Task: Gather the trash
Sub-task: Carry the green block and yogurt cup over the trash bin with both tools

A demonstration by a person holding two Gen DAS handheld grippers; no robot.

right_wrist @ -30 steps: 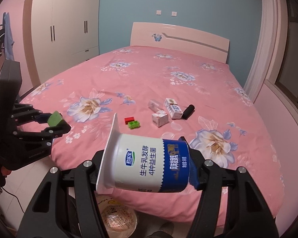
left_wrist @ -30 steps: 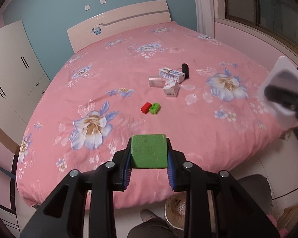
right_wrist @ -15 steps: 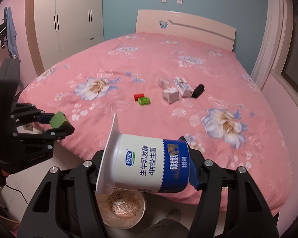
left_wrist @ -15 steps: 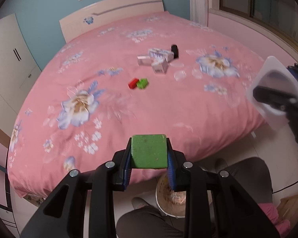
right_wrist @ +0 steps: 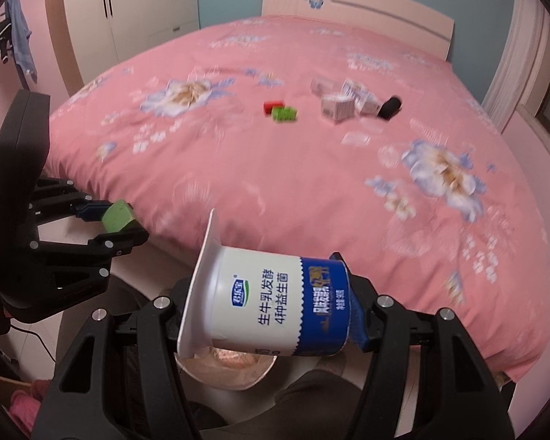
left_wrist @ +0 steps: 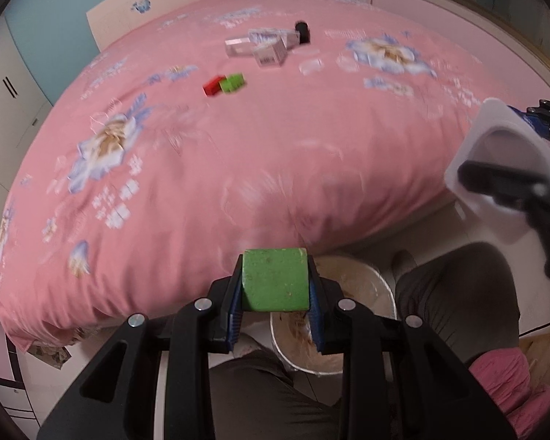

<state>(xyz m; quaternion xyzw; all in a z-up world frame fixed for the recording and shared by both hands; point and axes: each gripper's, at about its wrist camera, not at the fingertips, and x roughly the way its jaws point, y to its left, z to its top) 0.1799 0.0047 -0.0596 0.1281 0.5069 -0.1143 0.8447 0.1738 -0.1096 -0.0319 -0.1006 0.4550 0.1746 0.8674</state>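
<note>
Green block [left_wrist: 275,280] clenched in left gripper [left_wrist: 275,293], right gripper [right_wrist: 271,315] grasping yogurt cup [right_wrist: 271,311], label legible only from right wrist

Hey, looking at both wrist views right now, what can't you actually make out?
- Bin contents, left wrist view: mostly behind the left tool and its green block.
- Bin in the right wrist view: covered by the yogurt cup in the right tool.
- Print on the small boxes on the bed: motion blur in both views.
- Black object: too small and blurred to identify.
</note>
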